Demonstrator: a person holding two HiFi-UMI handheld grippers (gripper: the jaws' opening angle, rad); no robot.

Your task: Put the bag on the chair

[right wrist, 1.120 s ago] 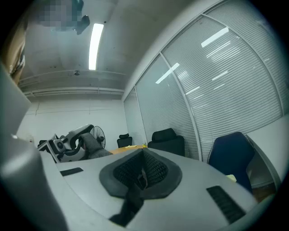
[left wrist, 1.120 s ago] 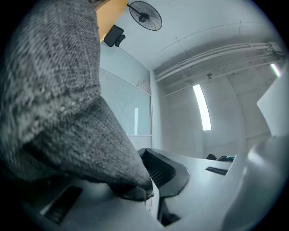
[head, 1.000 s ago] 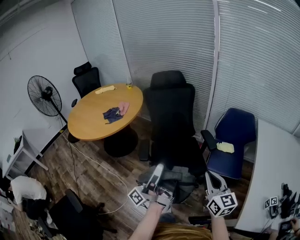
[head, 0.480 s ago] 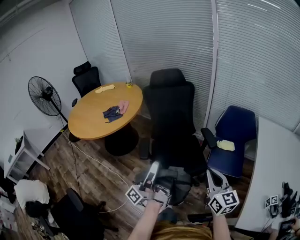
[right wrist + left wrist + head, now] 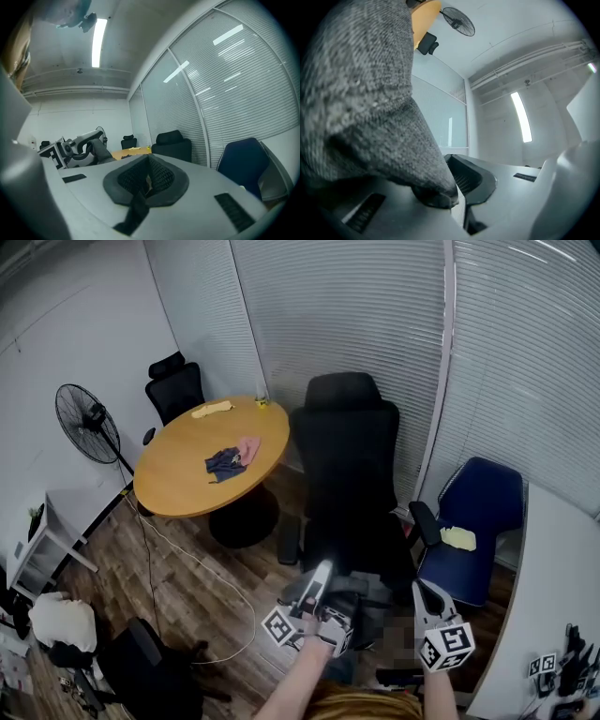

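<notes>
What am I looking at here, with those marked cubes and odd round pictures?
No robot: a person holds a two-jaw gripper in each hand; the cubes belong to them. One picture comes from a head camera, the others from a camera on each gripper. The left gripper has its jaws shut on a grey bag. The right gripper is shut, holding nothing. Ahead stands a black chair; the round table carries small cloths.

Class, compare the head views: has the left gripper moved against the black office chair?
No, not noticeably: the left gripper stays low in front of the seat of the black office chair, shut on the grey bag.
</notes>
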